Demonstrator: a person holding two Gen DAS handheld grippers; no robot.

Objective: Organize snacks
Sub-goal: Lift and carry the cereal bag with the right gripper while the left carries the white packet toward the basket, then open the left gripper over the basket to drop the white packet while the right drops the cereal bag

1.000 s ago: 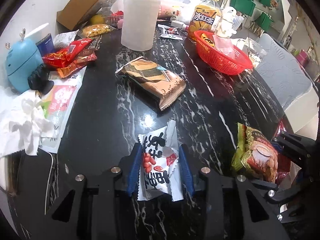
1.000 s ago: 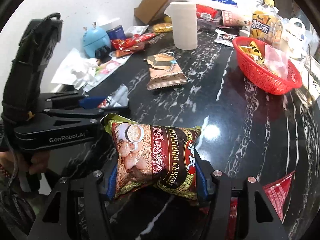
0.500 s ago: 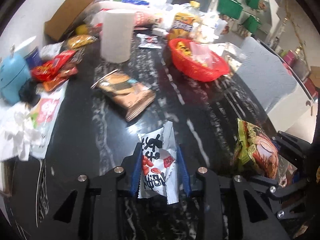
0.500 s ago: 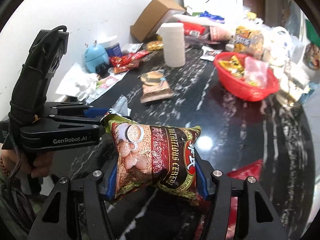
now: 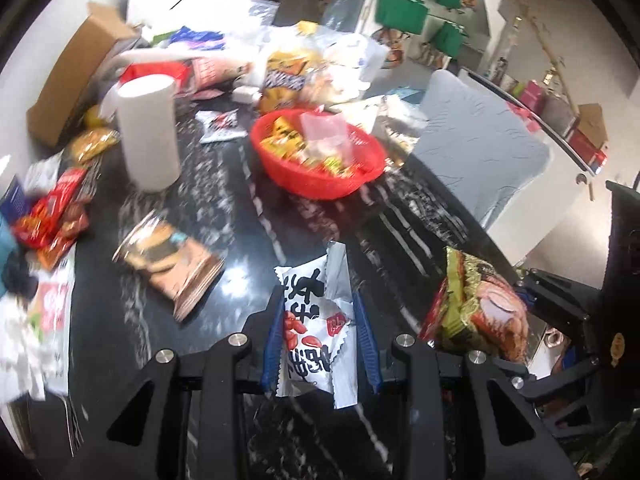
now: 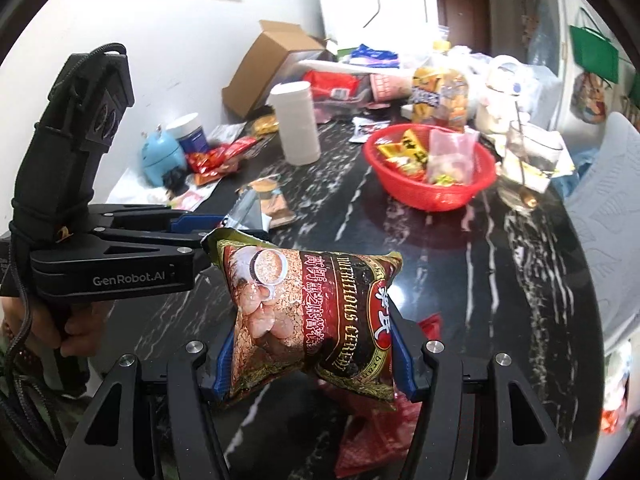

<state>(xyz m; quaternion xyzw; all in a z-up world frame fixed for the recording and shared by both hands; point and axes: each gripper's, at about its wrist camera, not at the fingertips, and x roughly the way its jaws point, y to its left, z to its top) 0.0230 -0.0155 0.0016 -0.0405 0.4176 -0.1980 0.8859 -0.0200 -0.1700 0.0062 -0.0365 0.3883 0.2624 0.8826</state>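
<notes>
A black marble table [image 6: 460, 248] is strewn with a red basket [image 6: 432, 194], a paper roll [image 6: 296, 124], a cardboard box [image 6: 264, 64] and a brown snack packet [image 5: 172, 258].

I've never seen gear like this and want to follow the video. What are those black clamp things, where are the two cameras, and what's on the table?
There is no robot. A person holds a two-finger clamp in each hand, and each clamp carries a wide-angle camera looking along its fingers, so each picture shows its own clamp at the bottom. The left gripper pinches a white peanut packet. The right gripper squeezes a red cereal bag. The right view also shows the left clamp from the side. On the black marble table stand a red basket of snacks and a white paper roll, with a brown snack pack lying flat.
</notes>
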